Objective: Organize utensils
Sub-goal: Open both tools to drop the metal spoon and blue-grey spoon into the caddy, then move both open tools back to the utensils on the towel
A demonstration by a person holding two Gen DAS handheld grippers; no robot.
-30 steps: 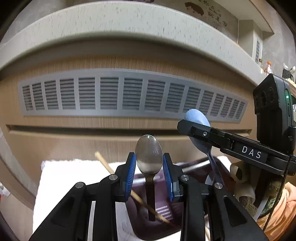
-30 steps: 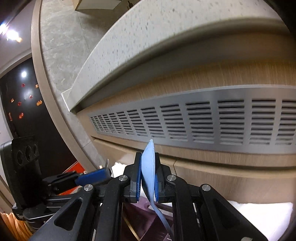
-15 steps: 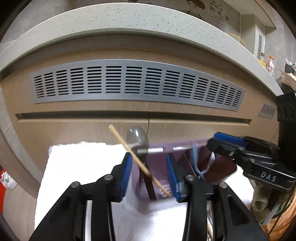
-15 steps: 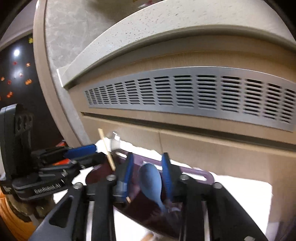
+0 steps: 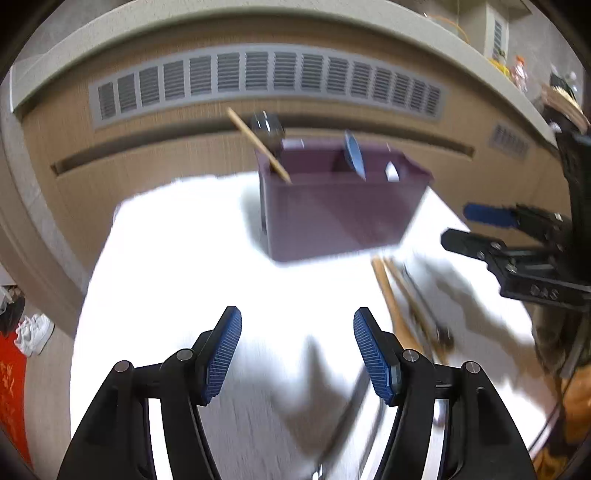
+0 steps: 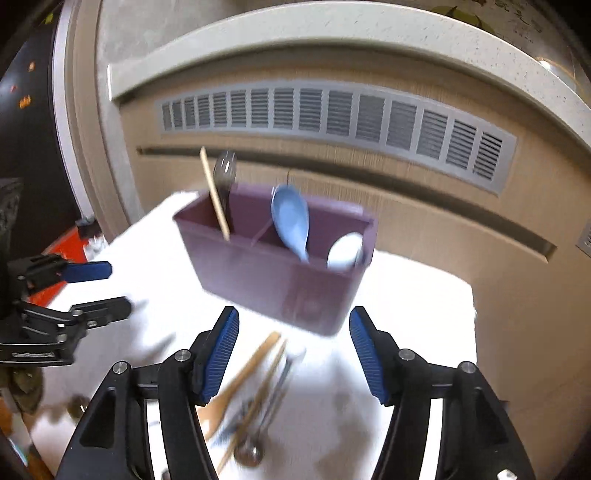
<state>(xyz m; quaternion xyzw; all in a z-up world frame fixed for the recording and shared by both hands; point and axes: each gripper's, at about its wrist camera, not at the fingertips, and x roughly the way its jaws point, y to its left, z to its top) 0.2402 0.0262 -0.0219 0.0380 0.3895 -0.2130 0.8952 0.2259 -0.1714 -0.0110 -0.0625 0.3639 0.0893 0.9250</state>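
A purple utensil holder [image 5: 340, 214] [image 6: 273, 273] stands on a white cloth [image 5: 177, 266]. A metal spoon [image 5: 266, 127] [image 6: 225, 171] and a wooden chopstick [image 5: 258, 146] [image 6: 216, 199] stand in its left compartment. A blue spoon [image 5: 354, 155] [image 6: 291, 218] and a white spoon [image 5: 391, 171] [image 6: 345, 249] stand further right. My left gripper [image 5: 297, 312] [image 6: 118, 288] hangs back from the holder, its jaws opening with nothing between them. My right gripper [image 6: 293, 310] [image 5: 458, 225] is also opening and holds nothing; loose utensils [image 6: 255, 387] lie on the cloth beneath it.
Wooden sticks and metal utensils [image 5: 406, 306] lie on the cloth in front of the holder's right end. Behind the holder rises a wooden cabinet front with a long grey vent grille [image 5: 266, 74] under a stone counter edge [image 6: 332, 33]. White shoes [image 5: 33, 332] sit on the floor at left.
Both grippers let go of their spoons, which now stand in the holder. Both have drawn back from the holder and their jaws stand wider.
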